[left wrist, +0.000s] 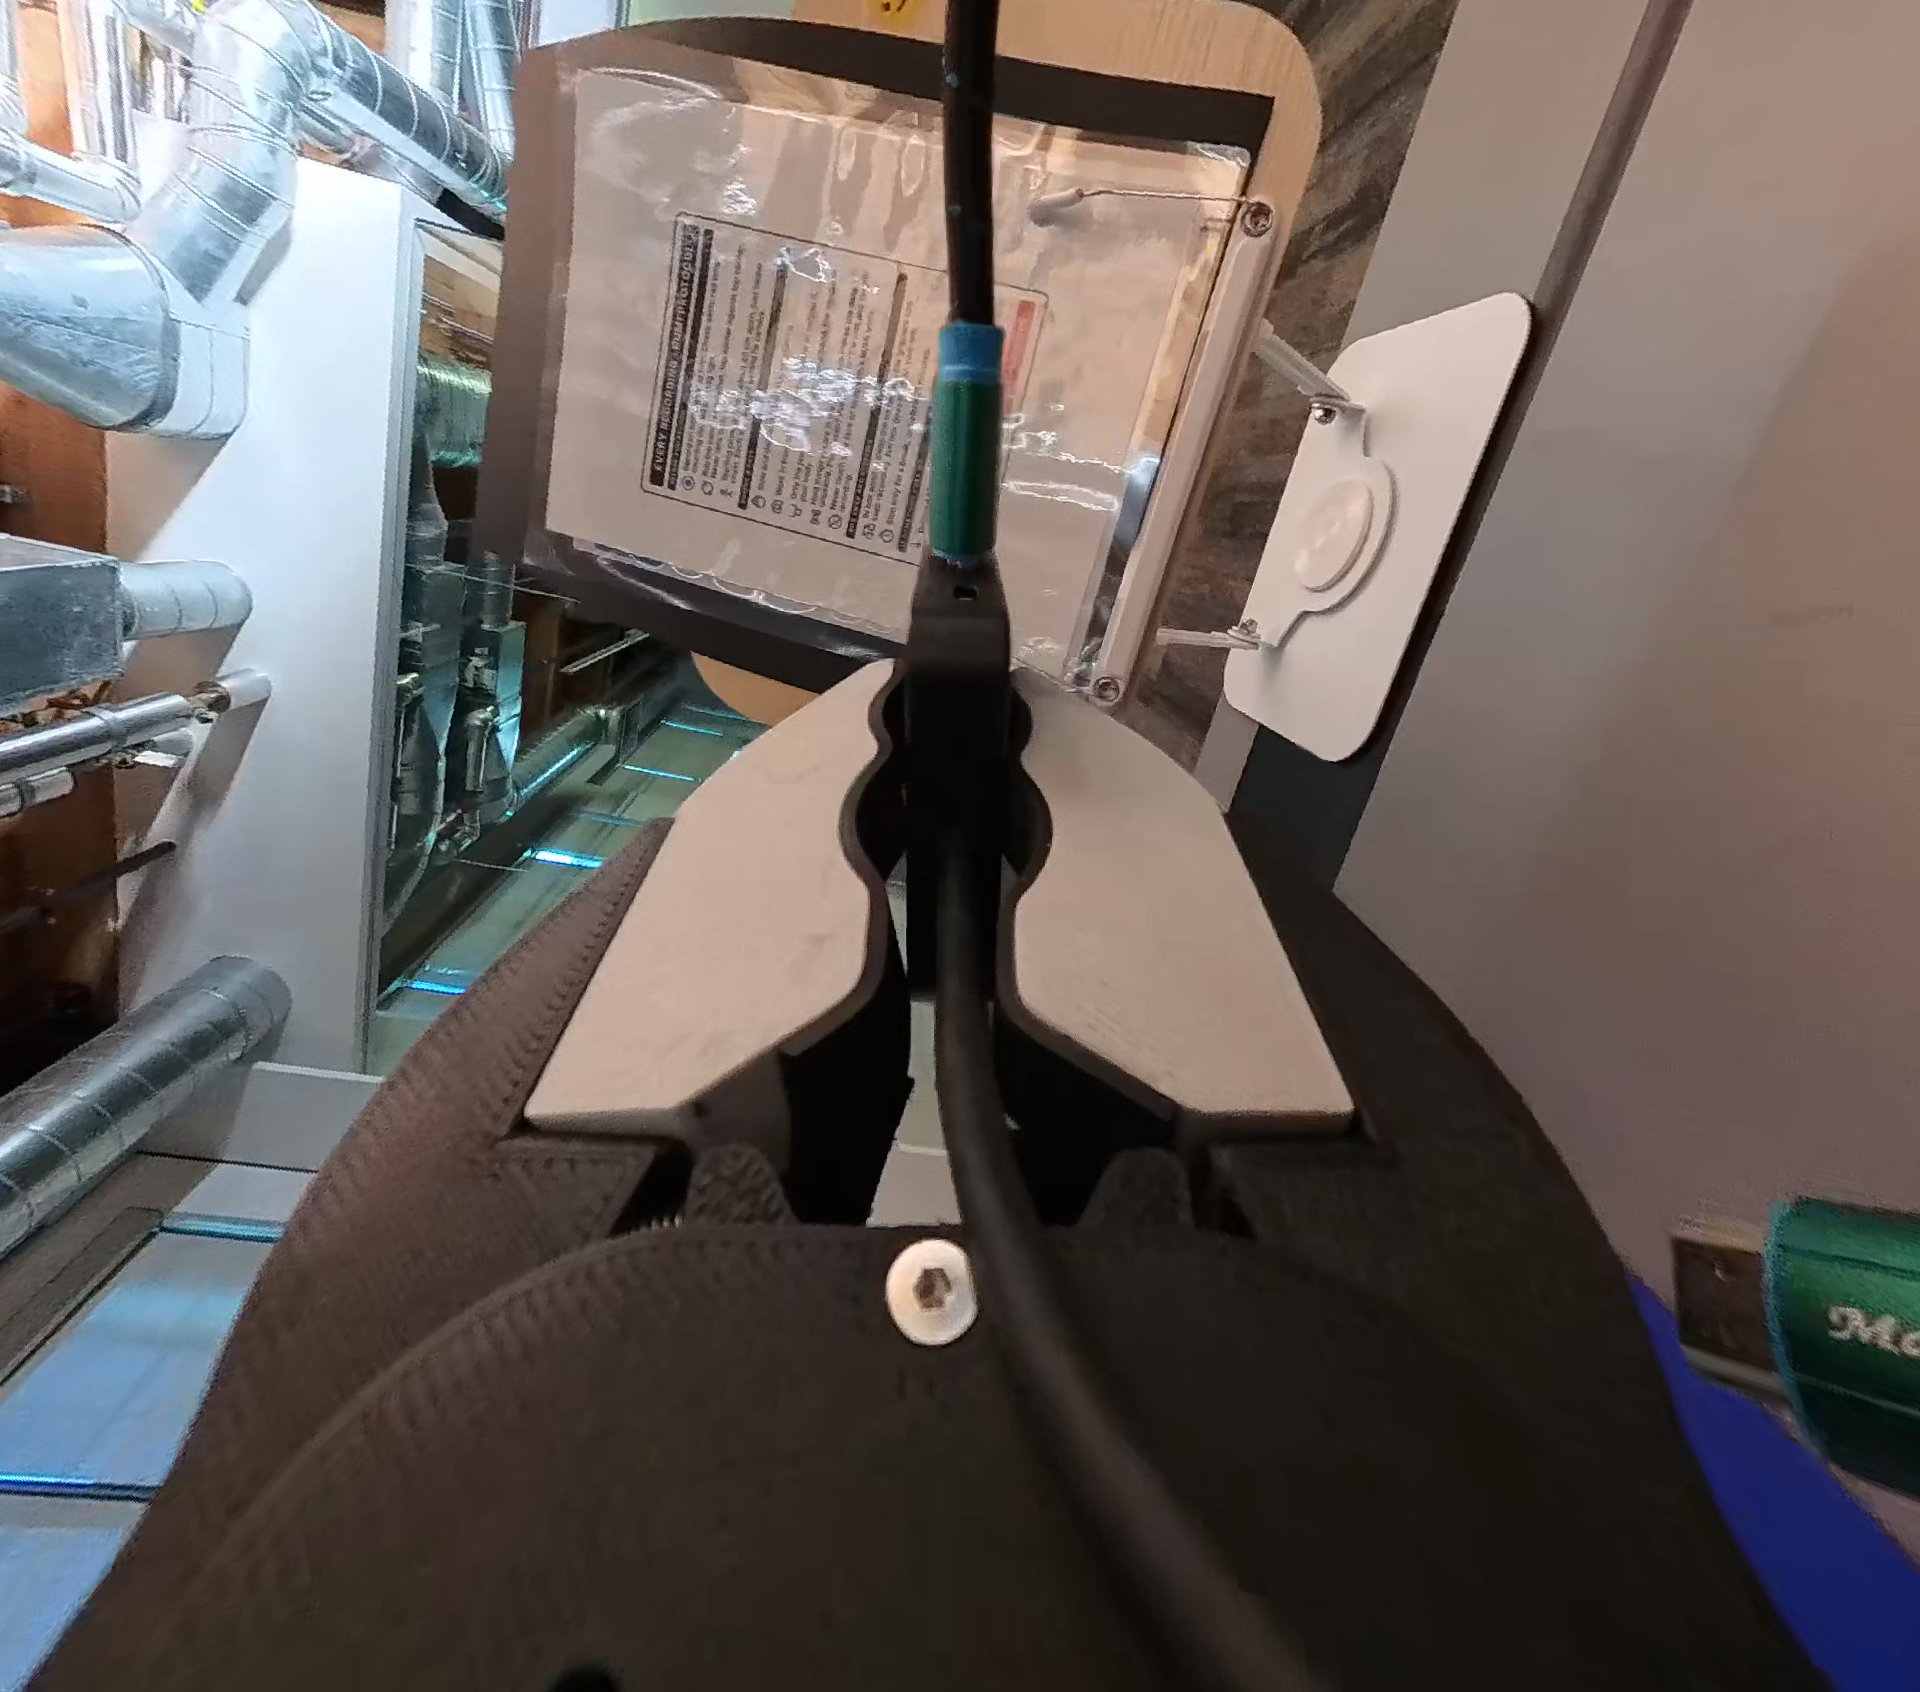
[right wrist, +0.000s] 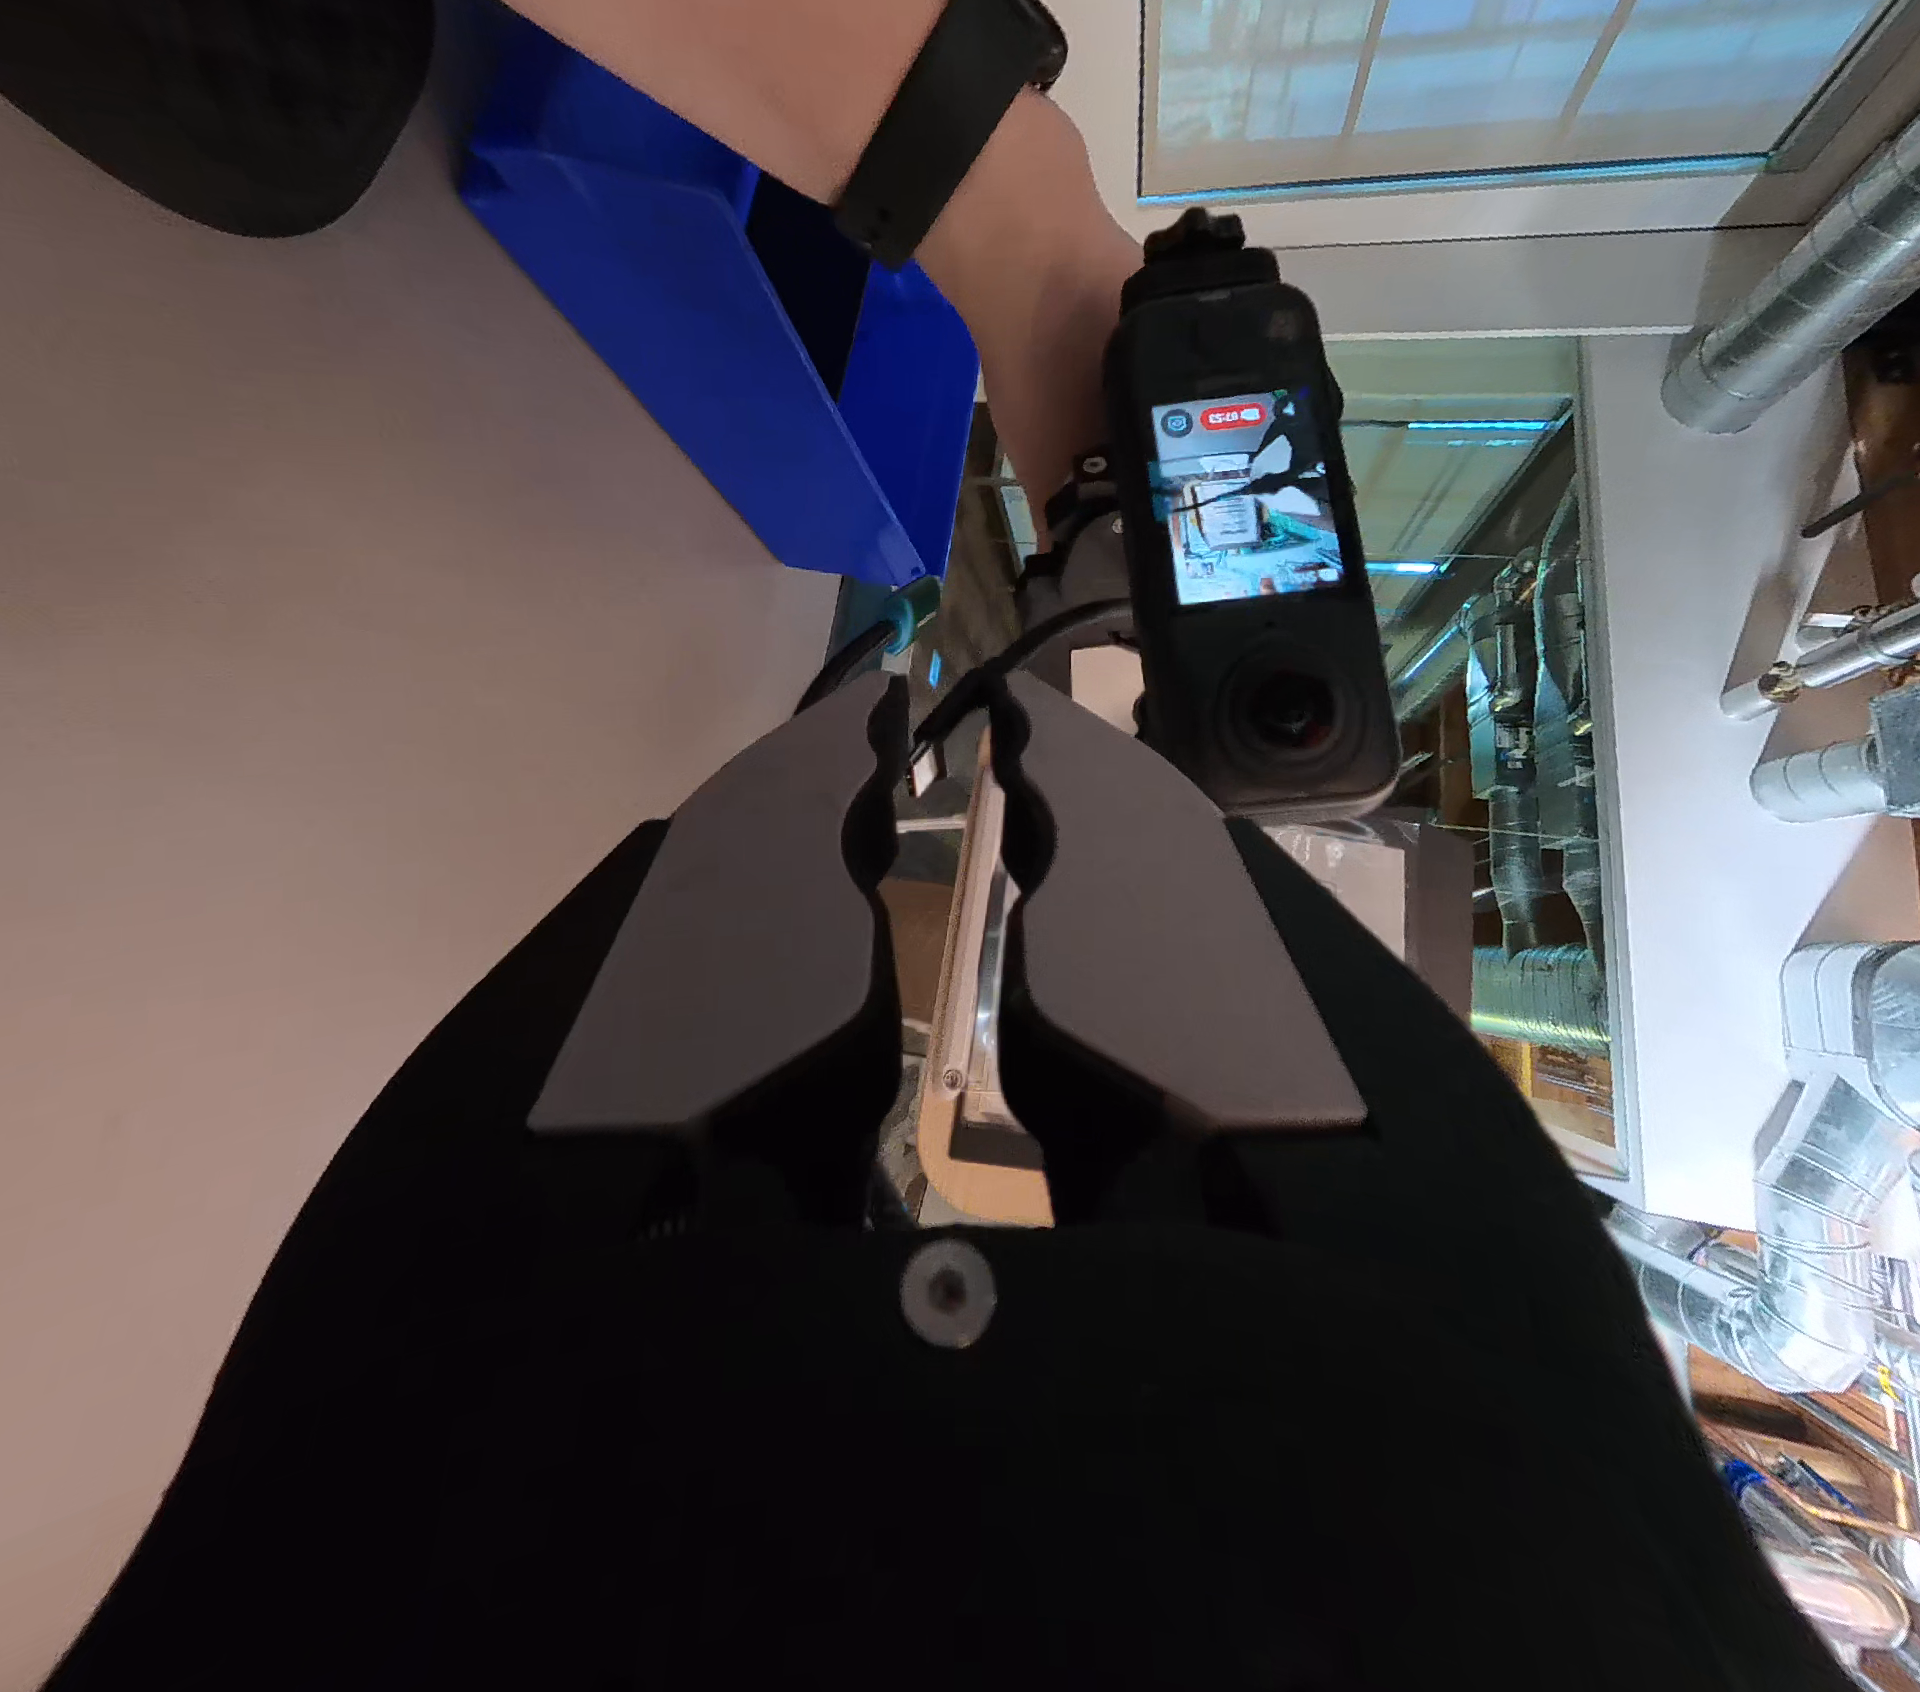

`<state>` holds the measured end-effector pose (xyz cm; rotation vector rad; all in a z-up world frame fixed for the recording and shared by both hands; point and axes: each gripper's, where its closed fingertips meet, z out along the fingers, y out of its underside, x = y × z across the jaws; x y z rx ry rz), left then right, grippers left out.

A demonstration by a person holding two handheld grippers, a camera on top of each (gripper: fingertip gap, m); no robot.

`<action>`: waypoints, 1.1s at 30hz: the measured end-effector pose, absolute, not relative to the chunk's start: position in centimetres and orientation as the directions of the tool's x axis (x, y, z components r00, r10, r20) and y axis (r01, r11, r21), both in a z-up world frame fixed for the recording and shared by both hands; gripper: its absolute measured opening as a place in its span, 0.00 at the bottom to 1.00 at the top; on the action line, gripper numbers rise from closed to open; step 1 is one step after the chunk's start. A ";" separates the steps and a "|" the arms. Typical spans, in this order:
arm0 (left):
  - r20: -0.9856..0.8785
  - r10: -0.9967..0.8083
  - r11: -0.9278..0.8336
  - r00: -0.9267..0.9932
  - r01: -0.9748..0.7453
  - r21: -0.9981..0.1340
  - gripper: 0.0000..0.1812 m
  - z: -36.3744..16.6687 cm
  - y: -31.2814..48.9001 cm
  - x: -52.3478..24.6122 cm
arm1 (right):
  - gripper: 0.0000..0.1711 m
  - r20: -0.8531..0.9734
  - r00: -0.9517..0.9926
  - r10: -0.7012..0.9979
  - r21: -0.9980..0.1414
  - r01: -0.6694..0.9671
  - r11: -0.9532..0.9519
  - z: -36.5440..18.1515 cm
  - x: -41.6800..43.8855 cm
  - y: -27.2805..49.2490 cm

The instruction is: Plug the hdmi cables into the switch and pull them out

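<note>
My left gripper (left wrist: 954,707) is shut on a small black switch body (left wrist: 954,645). A green-taped HDMI plug (left wrist: 961,447) sits in the switch's far end, and its black cable (left wrist: 971,32) runs up out of view. A second black cable (left wrist: 982,1071) leaves the near end of the switch towards the camera. In the right wrist view that cable ends in a small metal-tipped plug (right wrist: 923,764), which hangs free just beyond my right gripper (right wrist: 945,707). The right jaws stand a narrow gap apart with nothing between them. Another teal-taped plug (right wrist: 906,608) lies by the blue bin.
A wooden board with a laminated sheet (left wrist: 883,395) and a white plate (left wrist: 1371,520) stand ahead of the left gripper. A blue bin (right wrist: 727,354) sits on the grey table (right wrist: 312,603). A forearm with a black wristband (right wrist: 951,94) holds the left gripper's camera (right wrist: 1247,582). The left gripper's tips are roughly 20 centimetres from the right gripper's.
</note>
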<state>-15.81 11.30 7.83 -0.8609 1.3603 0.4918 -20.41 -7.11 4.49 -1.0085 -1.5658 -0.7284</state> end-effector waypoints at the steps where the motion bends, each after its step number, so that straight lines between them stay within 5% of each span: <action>1: -0.969 -0.165 0.619 0.184 -0.745 -0.247 0.07 8.0 11.3 -15.9 | 0.10 0.973 -0.053 0.224 -0.057 0.888 0.457 4.6 -20.4 -7.2; 16: -0.972 -0.158 0.657 0.176 -0.716 -0.236 0.07 8.4 10.6 -15.9 | 0.17 0.894 0.171 0.414 -0.400 0.719 0.568 9.6 -19.1 -11.5; 24: -0.974 -0.172 0.687 0.147 -0.691 -0.226 0.07 7.8 9.7 -15.0 | 0.20 0.648 0.625 0.435 -0.750 0.423 0.508 16.9 -9.0 -8.9; 29: -0.975 -0.175 0.721 0.138 -0.656 -0.222 0.07 7.7 8.4 -13.8 | 0.17 0.219 0.941 0.258 -0.956 0.155 0.248 15.0 3.5 -1.2; 33: -0.976 -0.171 0.738 0.133 -0.640 -0.216 0.07 7.7 7.8 -13.2 | 0.26 0.080 0.894 0.440 -0.996 0.090 -0.003 8.4 2.3 2.7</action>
